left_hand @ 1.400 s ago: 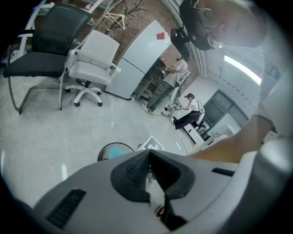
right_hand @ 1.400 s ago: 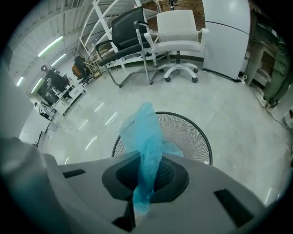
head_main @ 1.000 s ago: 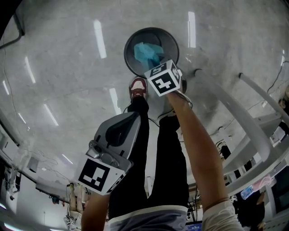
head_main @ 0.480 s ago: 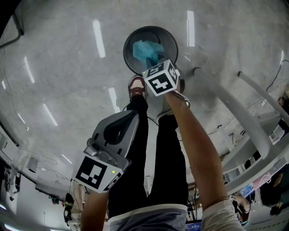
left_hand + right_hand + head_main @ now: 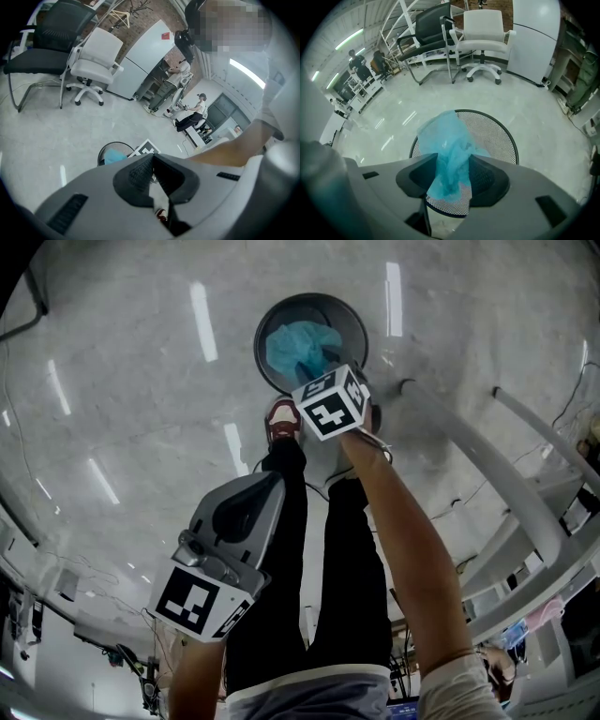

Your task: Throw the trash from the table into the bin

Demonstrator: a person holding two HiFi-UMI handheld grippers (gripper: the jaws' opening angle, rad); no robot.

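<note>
My right gripper [image 5: 453,164] has just been opening its jaws; the crumpled, translucent blue bag [image 5: 445,140] hangs loose between them, over the black mesh bin [image 5: 504,136]. My left gripper [image 5: 153,164] sits closed, empty

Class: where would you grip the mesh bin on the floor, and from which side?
Probably by the thin top rim of the mesh bin, from above: it stands upright with its mouth open. Choose a stretch clear of the blue bag.
</note>
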